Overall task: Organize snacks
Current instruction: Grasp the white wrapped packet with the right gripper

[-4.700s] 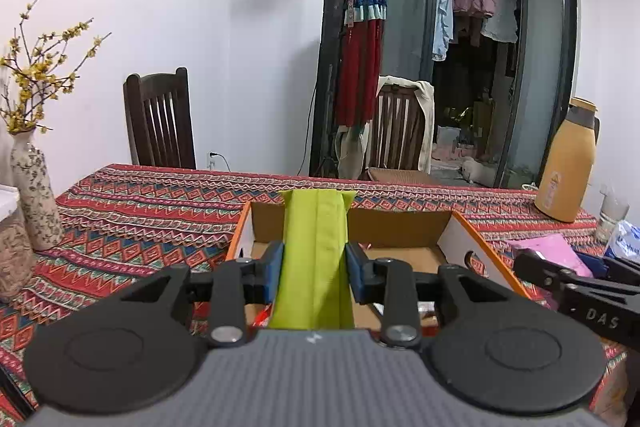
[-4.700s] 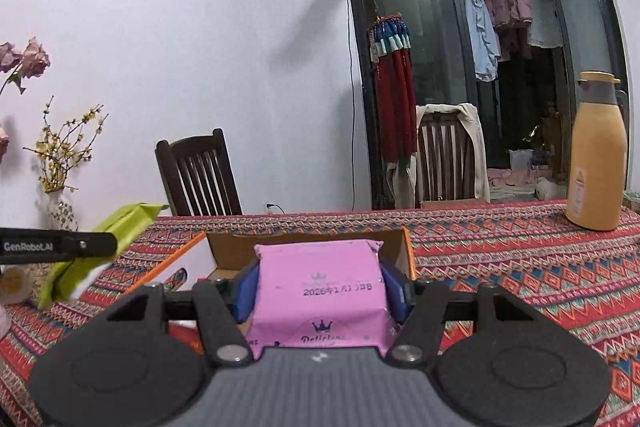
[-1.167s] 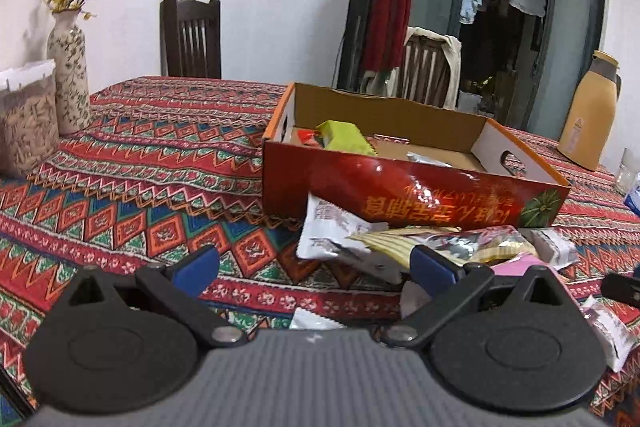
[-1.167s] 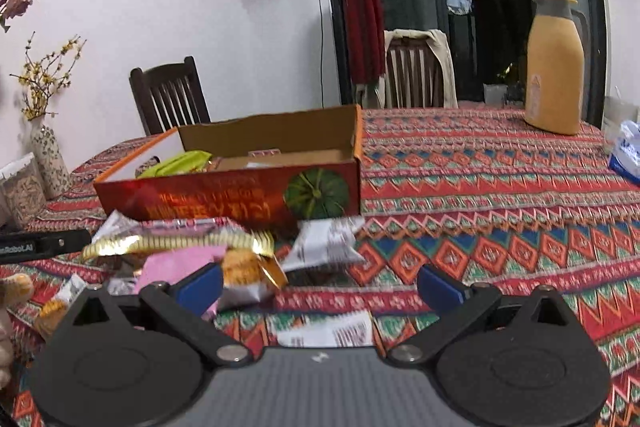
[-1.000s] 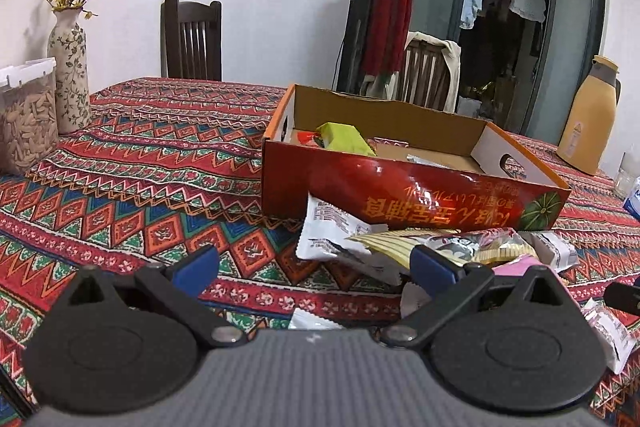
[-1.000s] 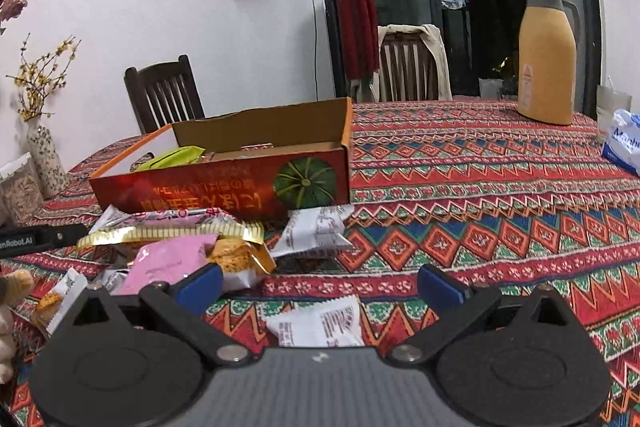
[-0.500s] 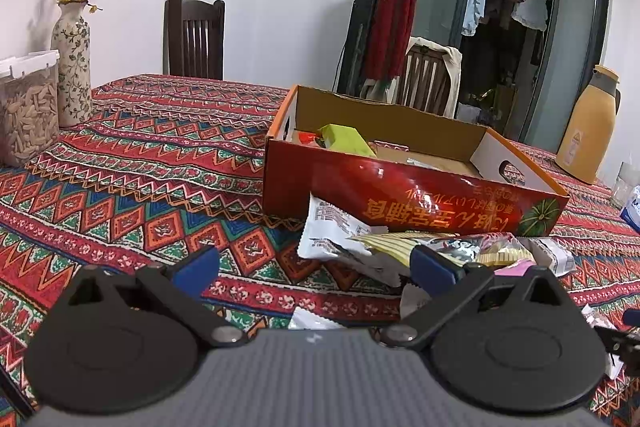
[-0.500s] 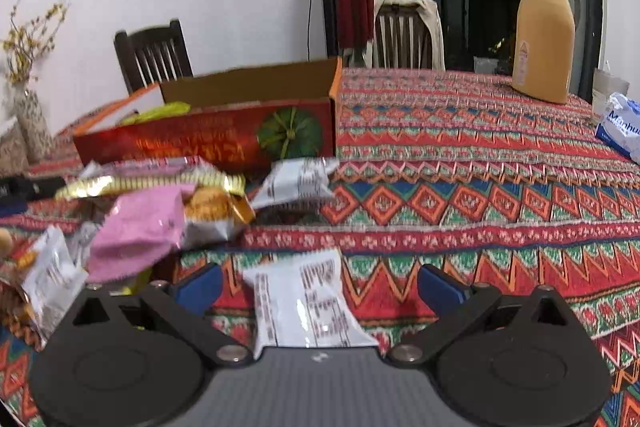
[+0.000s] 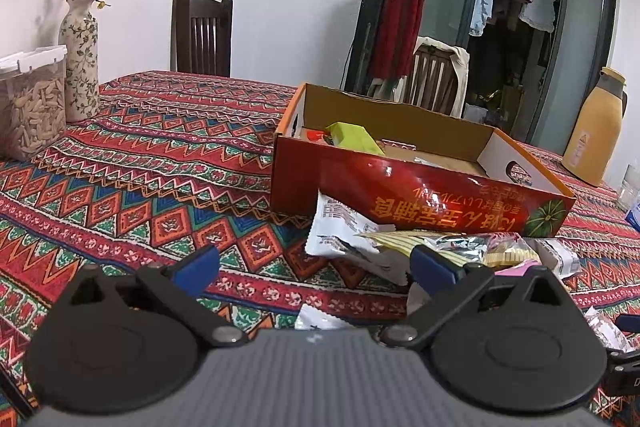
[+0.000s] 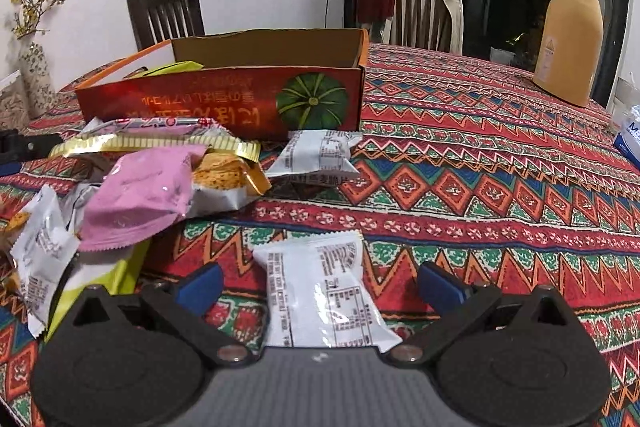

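A red and orange cardboard box (image 9: pixel 400 187) stands on the patterned tablecloth and holds a green packet (image 9: pixel 354 137) and other snacks. It also shows in the right wrist view (image 10: pixel 224 99). Loose snack packets lie in front of it: a white one (image 9: pixel 340 231), a gold-edged one (image 10: pixel 160 143), a pink one (image 10: pixel 140 195). My left gripper (image 9: pixel 314 265) is open and empty, low over the cloth. My right gripper (image 10: pixel 320 285) is open, with a white packet (image 10: pixel 324 291) lying between its fingers on the cloth.
A flowered vase (image 9: pixel 80 63) and a clear jar of seeds (image 9: pixel 30 107) stand at the far left. A tan thermos jug (image 10: pixel 572 35) stands at the back right. A blue and white pack (image 10: pixel 630 135) lies at the right edge. Dark wooden chairs stand behind the table.
Both grippers let go of the green and pink packets over the box and drew back, open. In the last second the right gripper dropped towards the white packet, which now lies between its fingers.
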The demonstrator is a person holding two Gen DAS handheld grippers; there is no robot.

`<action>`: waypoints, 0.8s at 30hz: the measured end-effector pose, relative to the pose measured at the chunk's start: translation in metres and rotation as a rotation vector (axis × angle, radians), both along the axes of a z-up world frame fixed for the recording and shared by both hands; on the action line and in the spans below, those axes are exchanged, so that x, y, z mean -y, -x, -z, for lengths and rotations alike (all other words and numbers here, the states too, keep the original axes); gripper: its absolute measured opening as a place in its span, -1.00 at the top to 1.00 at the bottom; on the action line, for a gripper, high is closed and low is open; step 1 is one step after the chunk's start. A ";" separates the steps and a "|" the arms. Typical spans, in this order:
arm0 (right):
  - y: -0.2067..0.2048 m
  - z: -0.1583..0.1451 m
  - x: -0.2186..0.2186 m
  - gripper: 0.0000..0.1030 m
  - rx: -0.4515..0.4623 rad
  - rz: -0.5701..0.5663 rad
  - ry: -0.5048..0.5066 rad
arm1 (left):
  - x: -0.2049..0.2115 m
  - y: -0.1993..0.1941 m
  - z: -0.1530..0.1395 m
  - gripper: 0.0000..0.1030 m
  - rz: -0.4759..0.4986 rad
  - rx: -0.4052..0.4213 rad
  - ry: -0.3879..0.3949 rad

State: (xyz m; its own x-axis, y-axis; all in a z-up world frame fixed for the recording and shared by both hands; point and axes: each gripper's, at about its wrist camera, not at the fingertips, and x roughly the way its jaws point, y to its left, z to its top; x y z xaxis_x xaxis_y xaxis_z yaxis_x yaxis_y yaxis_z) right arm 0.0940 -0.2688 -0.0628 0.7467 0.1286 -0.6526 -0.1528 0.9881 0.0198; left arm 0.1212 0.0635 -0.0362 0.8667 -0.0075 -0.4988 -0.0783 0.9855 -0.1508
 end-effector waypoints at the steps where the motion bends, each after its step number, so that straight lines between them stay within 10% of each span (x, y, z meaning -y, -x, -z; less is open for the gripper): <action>1: 0.001 0.000 0.000 -0.97 0.004 0.003 -0.001 | 0.000 0.000 0.000 -1.00 -0.001 0.000 0.000; 13: 0.017 -0.003 0.004 0.19 0.095 0.018 -0.020 | 0.000 0.001 0.000 -1.00 -0.007 0.000 -0.005; 24: 0.029 -0.007 0.008 0.21 0.187 0.031 -0.051 | 0.001 0.005 -0.008 -1.00 -0.022 -0.001 -0.031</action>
State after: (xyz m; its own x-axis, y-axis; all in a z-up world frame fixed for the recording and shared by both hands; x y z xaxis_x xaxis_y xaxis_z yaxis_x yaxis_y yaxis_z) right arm 0.0649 -0.2769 -0.0554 0.8586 0.1327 -0.4952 -0.1277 0.9908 0.0440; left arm 0.1161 0.0622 -0.0283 0.8659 0.0272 -0.4995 -0.1003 0.9877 -0.1202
